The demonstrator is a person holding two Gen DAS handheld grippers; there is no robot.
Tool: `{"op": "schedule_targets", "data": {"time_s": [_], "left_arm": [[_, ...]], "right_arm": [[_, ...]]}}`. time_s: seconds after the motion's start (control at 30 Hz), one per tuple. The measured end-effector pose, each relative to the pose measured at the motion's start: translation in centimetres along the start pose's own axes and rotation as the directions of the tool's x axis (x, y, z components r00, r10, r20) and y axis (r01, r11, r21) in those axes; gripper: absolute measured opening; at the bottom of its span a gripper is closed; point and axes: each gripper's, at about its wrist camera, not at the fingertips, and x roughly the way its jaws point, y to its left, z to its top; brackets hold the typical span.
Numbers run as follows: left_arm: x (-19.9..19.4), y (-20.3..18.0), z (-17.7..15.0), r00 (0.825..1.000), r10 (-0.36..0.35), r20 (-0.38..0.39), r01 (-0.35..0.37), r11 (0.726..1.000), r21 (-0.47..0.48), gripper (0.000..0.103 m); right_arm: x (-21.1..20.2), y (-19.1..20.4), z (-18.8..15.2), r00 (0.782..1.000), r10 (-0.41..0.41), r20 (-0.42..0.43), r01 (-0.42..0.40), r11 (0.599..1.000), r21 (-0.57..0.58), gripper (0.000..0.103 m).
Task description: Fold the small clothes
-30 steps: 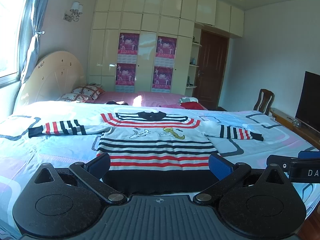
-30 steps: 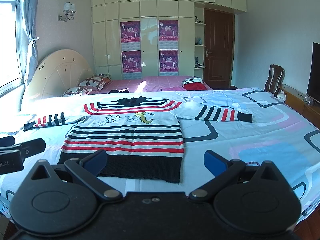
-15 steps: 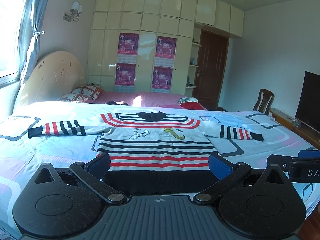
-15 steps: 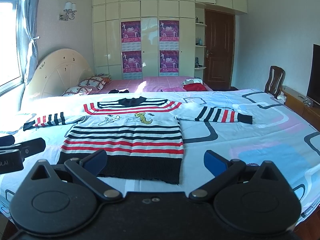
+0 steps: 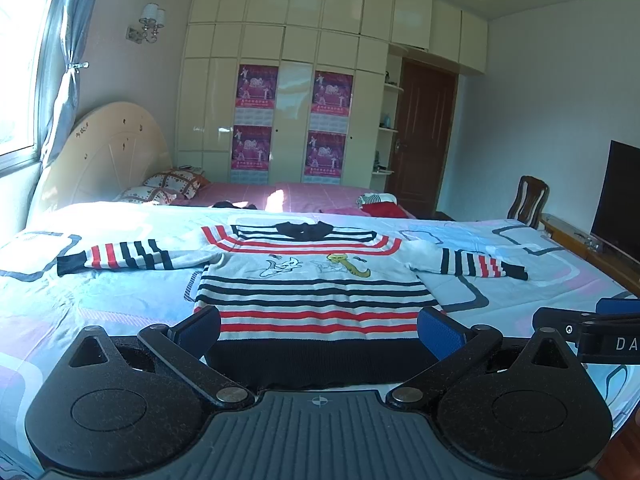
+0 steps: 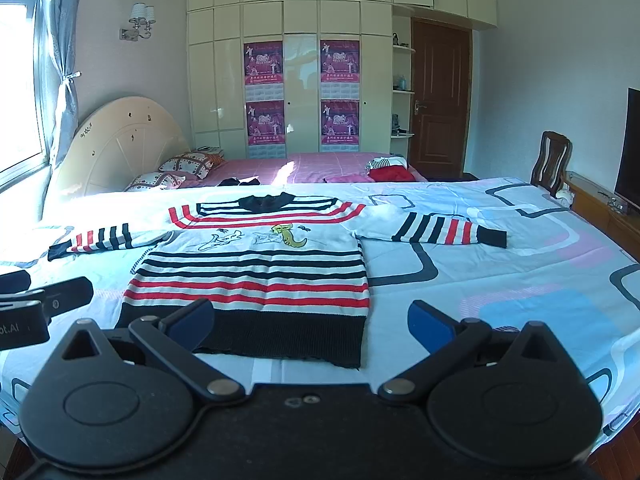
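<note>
Sweater [image 5: 316, 288] spread flat on bed [image 5: 80, 312] (sleeves out wide), ready for folding. Left hand-held gripper [image 5: 318, 330] and right hand-held gripper [image 6: 310, 322] both wide open, empty, near hem.

The sweater [image 5: 316, 292] is white with black and red stripes, on a pale blue, pink-patched bedsheet [image 6: 520, 280].
</note>
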Motion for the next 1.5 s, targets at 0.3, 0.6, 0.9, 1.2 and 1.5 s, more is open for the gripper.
{"op": "schedule_targets", "data": {"time_s": [0.3, 0.6, 0.9, 1.2, 1.5], "left_arm": [[0.1, -0.1, -0.1, 1.000, 0.000, -0.005, 0.000, 1.000, 0.001, 0.103], [0.1, -0.1, -0.2, 1.000, 0.001, -0.008, -0.001, 1.000, 0.000, 0.103], [0.1, -0.1, -0.3, 1.000, 0.000, -0.008, 0.000, 1.000, 0.001, 0.103], [0.0, 0.0, -0.3, 1.000, 0.002, -0.006, -0.002, 1.000, -0.001, 0.103], [0.2, 0.2, -0.3, 1.000, 0.000, -0.008, 0.000, 1.000, -0.001, 0.103]], "right_arm": [[0.1, -0.1, 0.1, 1.000, -0.002, 0.000, 0.002, 1.000, 0.000, 0.103], [-0.7, -0.3, 1.2, 1.000, -0.002, 0.000, 0.002, 1.000, 0.000, 0.103], [-0.2, -0.1, 0.5, 1.000, -0.002, -0.002, 0.002, 1.000, -0.002, 0.103], [-0.2, -0.1, 0.5, 1.000, -0.002, -0.001, 0.002, 1.000, -0.003, 0.103], [-0.2, -0.1, 0.6, 1.000, -0.003, -0.002, 0.003, 1.000, -0.003, 0.103]]}}
